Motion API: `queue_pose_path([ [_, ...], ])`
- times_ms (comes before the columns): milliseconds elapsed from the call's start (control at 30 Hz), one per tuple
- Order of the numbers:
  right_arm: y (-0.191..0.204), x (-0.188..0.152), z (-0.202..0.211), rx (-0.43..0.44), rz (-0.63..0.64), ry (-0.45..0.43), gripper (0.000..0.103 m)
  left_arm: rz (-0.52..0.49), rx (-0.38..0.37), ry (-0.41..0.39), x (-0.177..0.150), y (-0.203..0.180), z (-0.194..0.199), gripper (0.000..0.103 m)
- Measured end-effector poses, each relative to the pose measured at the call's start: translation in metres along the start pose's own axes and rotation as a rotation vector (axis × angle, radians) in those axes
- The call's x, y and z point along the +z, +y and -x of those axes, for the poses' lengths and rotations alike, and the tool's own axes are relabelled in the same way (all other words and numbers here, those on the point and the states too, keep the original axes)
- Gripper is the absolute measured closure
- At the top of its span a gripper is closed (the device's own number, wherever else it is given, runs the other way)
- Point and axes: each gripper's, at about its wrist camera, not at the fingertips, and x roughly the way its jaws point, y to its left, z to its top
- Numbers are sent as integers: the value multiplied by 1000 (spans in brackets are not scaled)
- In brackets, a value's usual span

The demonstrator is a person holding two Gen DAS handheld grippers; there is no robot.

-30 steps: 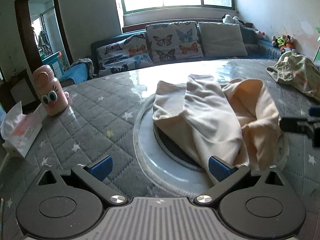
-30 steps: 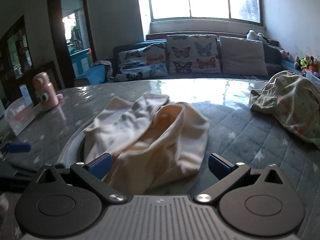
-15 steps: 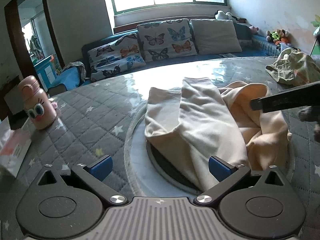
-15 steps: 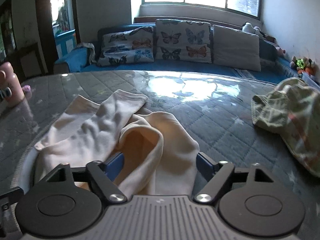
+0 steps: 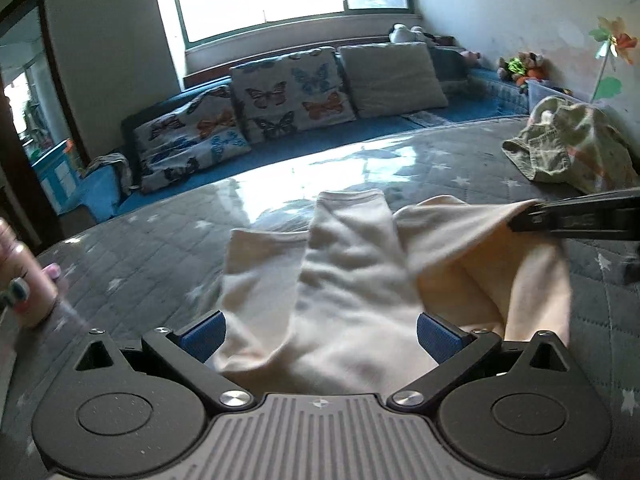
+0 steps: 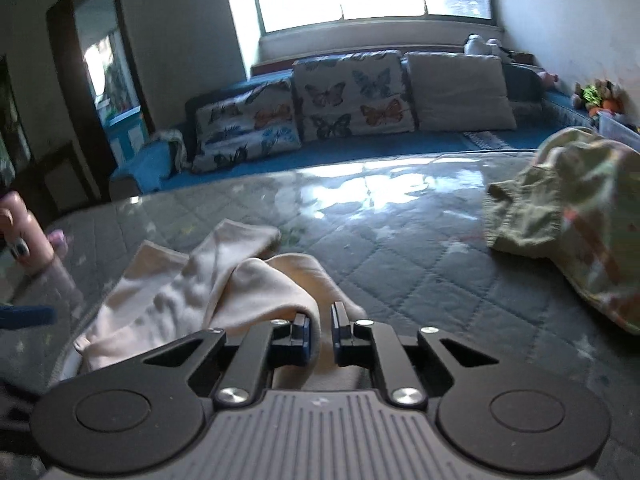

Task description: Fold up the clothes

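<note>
Tabletop [image 6: 400, 264]: right tongs [image 6: 320, 334] pinch cream garment [image 6: 256, 292] (left tongs [image 5: 320, 332] spread).

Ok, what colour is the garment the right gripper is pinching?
Cream garment, plain, no print; clearest in the left wrist view.

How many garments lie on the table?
2. The cream garment lies in the middle, its edge pinched by the right claw. The green garment lies at the far right. Others may be out of view.
</note>
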Motion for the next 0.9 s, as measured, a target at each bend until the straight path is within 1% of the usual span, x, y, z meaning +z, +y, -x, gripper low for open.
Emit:
queue_pose_path([
  [33, -4, -1, 6, 1, -16, -9, 94, -9, -2, 3, 3, -4, -6, 1],
  [100, -12, -4, 16, 1, -43, -22, 94, -22, -8, 12, 8, -11, -17, 5],
  [233, -19, -10, 19, -33, -16, -1, 93, -58, -41, 43, 13, -25, -36, 9],
  [267, -20, -11, 17, -41, -6, 6, 91, -76, -46, 51, 13, -28, -40, 13],
  [300, -22, -12, 16, -48, 5, 14, 85, -86, -37, 65, 12, -30, -45, 21],
  [333, -22, -13, 15, -53, 16, 18, 85, -94, -26, 79, 11, -32, -50, 26],
  [367, -21, -12, 14, -55, 27, 17, 84, -89, -31, 95, 10, -30, -54, 30],
  [433, -19, -11, 13, -59, 56, 13, 77, -64, -45, 95, 10, -24, -55, 42],
  [467, -16, -10, 13, -63, 83, 11, 69, -52, -52, 95, 10, -21, -55, 53],
  [500, -12, -9, 12, -67, 112, 10, 63, -44, -54, 94, 10, -18, -54, 65],
  [533, -7, -9, 11, -75, 147, 7, 63, -37, -54, 93, 10, -15, -52, 74],
  [567, -2, -9, 10, -83, 182, 4, 63, -30, -52, 91, 11, -13, -50, 86],
  [600, 3, -10, 9, -89, 217, -1, 66, -20, -50, 88, 11, -10, -48, 91],
  [633, 7, -11, 8, -92, 245, -5, 68, -13, -43, 80, 11, -7, -44, 93],
  [667, 10, -11, 8, -92, 260, -9, 76, -7, -37, 72, 11, -4, -41, 95],
  [700, 11, -11, 9, -92, 263, -15, 87, 4, -27, 62, 11, 0, -36, 97],
  [733, 11, -10, 12, -93, 254, -24, 91, 18, -17, 50, 10, 6, -30, 98],
  [800, 6, -7, 23, -90, 202, -54, 92, 60, 9, 25, 9, 21, -15, 100],
  [900, -10, -5, 45, -80, 96, -101, 93, 131, 58, -13, 5, 50, 9, 101],
])
